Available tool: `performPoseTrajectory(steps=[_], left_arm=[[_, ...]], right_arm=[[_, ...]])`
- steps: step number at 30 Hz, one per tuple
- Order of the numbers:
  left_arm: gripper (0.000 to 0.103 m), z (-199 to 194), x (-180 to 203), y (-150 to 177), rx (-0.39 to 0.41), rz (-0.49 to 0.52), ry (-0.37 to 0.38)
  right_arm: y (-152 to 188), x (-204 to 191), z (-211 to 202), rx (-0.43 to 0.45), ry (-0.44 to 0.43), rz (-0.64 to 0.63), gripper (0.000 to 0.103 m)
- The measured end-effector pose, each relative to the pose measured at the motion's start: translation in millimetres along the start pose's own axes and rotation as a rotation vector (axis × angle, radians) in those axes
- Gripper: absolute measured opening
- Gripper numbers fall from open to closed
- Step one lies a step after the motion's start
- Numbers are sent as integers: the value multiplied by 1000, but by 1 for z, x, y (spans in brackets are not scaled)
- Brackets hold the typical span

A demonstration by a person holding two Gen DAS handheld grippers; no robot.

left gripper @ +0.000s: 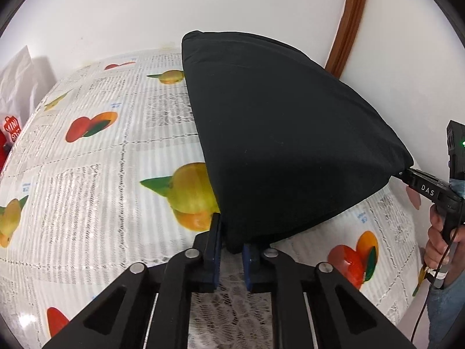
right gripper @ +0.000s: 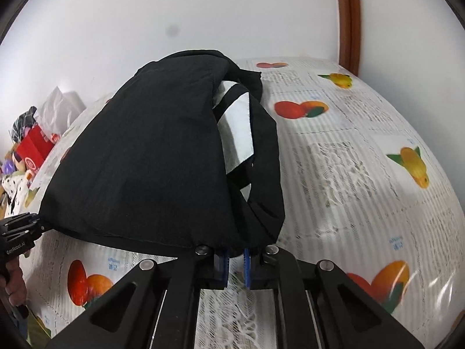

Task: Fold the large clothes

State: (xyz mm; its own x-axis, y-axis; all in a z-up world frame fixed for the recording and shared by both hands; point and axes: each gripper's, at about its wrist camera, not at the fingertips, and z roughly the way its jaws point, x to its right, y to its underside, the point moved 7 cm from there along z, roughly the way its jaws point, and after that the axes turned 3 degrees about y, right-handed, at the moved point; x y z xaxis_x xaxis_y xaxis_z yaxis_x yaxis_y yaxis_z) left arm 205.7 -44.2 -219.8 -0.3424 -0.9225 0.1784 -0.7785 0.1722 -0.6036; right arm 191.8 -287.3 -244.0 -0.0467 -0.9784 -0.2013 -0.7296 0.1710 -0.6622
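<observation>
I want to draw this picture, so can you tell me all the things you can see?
garment: one, black with a white lining showing, lifted off the table at its near edge, both near corners held
tablecloth: one, white lace with fruit pictures, covering the table
wall: white, behind the table
wooden trim: brown, upright on the wall
red box: one, at the table's far left among clutter
white bag: one, behind the red box
left hand-held gripper: black, blue pads, shut on one garment corner
right hand-held gripper: black, blue pads, shut on the other corner
hand: one, gripping the right handle
</observation>
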Motion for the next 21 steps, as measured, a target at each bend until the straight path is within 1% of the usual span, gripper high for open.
performPoseTrajectory(steps=[4, 14, 17, 21], left_arm=[[10, 0, -11, -3, 1, -34, 4], [10, 1, -52, -17, -18, -98, -48], [10, 2, -56, -20, -21, -103, -58], [10, 6, -54, -23, -27, -105, -59]], right_arm=[[-8, -10, 7, -6, -6, -14, 7], [-32, -47, 35, -18, -51, -49, 7], [-37, -51, 40, -20, -61, -40, 7], [-39, -51, 42, -30, -55, -39, 8]])
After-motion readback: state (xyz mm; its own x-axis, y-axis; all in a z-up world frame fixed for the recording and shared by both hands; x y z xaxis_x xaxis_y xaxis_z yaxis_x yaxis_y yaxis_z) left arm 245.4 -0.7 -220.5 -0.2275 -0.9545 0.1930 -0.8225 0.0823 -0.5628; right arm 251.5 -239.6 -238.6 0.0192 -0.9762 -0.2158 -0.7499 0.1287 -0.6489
